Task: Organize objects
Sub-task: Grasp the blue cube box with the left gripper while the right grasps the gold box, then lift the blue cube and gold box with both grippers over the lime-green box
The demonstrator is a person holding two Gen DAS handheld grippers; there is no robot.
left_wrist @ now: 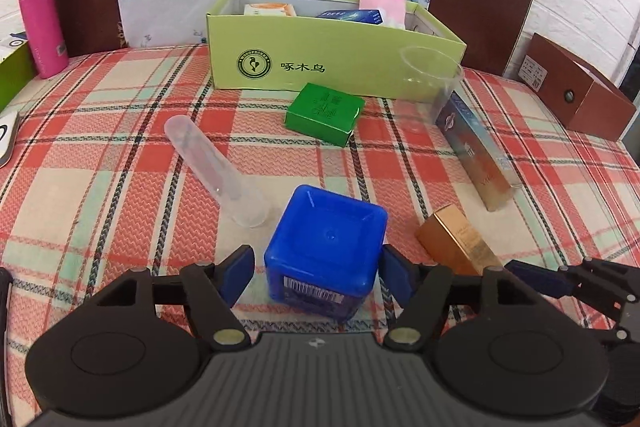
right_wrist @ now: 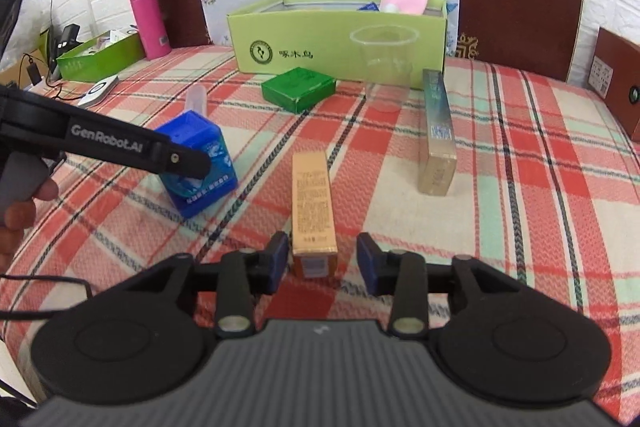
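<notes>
A blue square box [left_wrist: 326, 227] stands on the plaid cloth between the fingers of my left gripper [left_wrist: 318, 273]. The jaws are open, with a gap showing at the left pad [left_wrist: 240, 269]. The right wrist view shows that box [right_wrist: 192, 131] partly hidden behind the left gripper's finger [right_wrist: 180, 159]. My right gripper [right_wrist: 323, 259] is open around the near end of a gold carton [right_wrist: 314, 195] that lies lengthwise; its right pad [right_wrist: 366, 259] stands clear of it. The gold carton [left_wrist: 456, 239] lies right of the blue box.
A light green open carton [left_wrist: 320, 67] at the back holds several packets. In front of it lie a small green box [left_wrist: 324, 113], a clear cup [left_wrist: 432, 75], a long silver-gold box [left_wrist: 476, 155] and a clear tube [left_wrist: 216, 167]. A pink bottle [left_wrist: 40, 23] stands far left, a brown box [left_wrist: 576, 95] far right.
</notes>
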